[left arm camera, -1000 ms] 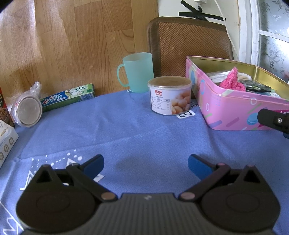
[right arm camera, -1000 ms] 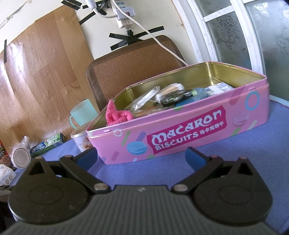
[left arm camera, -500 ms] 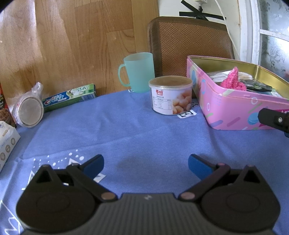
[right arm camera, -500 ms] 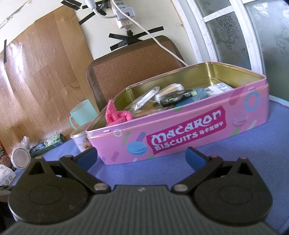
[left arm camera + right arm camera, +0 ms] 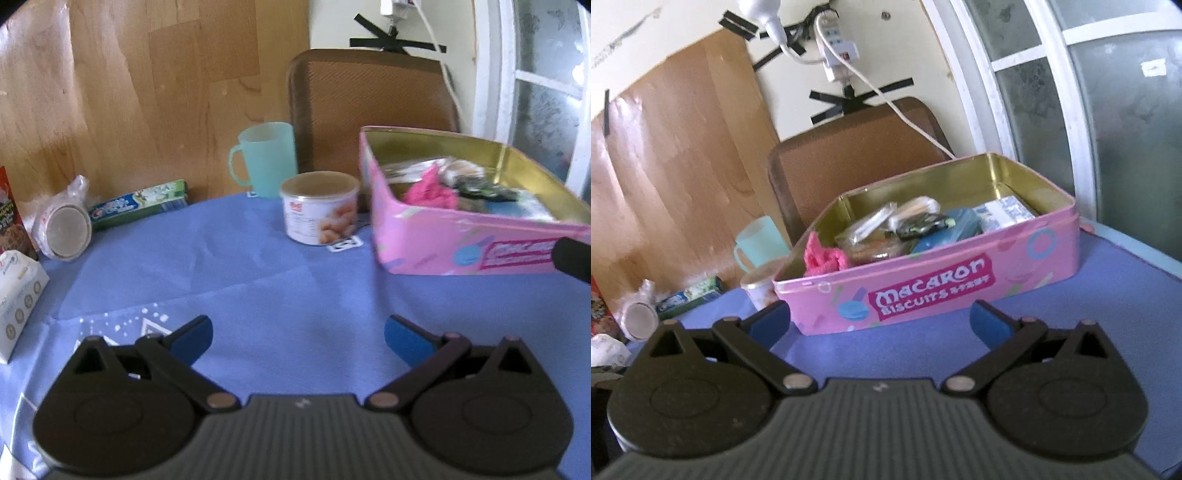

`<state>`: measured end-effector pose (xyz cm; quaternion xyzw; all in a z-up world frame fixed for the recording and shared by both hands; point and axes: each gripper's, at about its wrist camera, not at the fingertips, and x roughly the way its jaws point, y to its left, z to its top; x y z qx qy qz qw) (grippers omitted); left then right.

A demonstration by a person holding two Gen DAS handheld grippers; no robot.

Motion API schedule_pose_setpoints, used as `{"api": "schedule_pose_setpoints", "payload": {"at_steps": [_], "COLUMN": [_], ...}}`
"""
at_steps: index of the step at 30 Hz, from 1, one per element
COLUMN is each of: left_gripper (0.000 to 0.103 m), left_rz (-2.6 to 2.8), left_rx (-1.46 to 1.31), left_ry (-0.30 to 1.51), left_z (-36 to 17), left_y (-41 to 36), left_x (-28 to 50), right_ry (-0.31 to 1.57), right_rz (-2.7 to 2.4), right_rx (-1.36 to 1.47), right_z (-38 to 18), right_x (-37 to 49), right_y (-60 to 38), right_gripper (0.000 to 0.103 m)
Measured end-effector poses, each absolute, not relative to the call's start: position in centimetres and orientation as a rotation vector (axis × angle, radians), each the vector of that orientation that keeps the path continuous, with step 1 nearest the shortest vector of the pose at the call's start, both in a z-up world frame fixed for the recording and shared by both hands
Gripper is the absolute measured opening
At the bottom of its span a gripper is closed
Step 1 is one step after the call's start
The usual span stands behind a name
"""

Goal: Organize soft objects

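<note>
A pink macaron biscuit tin (image 5: pixel 436 240) (image 5: pixel 960 273) stands open on the blue tablecloth. Inside it lie a fuzzy pink cloth (image 5: pixel 430 190) (image 5: pixel 822 254) at its left end and several packets. My left gripper (image 5: pixel 297 338) is open and empty above bare cloth, left of the tin. My right gripper (image 5: pixel 881 319) is open and empty just in front of the tin's lettered side. A part of the right gripper shows at the right edge of the left wrist view (image 5: pixel 572 258).
A round snack can (image 5: pixel 319 206) and a teal mug (image 5: pixel 264 158) stand left of the tin. A toothpaste box (image 5: pixel 138 203), a bagged round lid (image 5: pixel 64 227) and a white carton (image 5: pixel 18 291) lie at the left. A brown chair back (image 5: pixel 857 151) stands behind the table.
Both grippers have risen and tilted, so both views now look down more into the tin. The jaws stay open. Nothing on the table has moved.
</note>
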<state>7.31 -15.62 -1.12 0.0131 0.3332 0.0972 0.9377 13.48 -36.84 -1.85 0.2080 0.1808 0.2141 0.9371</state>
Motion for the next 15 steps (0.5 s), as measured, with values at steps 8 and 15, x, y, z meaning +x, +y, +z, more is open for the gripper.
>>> {"api": "schedule_pose_setpoints", "payload": {"at_steps": [8, 15], "left_gripper": [0.103, 0.103], "left_rz": [0.162, 0.121], "left_rx": [0.030, 0.045], "left_ry": [0.638, 0.626], "left_z": [1.8, 2.9], "left_y": [-18.3, -20.4], "left_x": [5.0, 4.2], "right_ry": [0.317, 0.279], "right_rz": [0.470, 0.487], "right_rx": [0.459, 0.484], "right_z": [-0.7, -0.2], "right_x": [12.0, 11.1], "right_y": [-38.1, -39.4], "right_gripper": [0.103, 0.103]}}
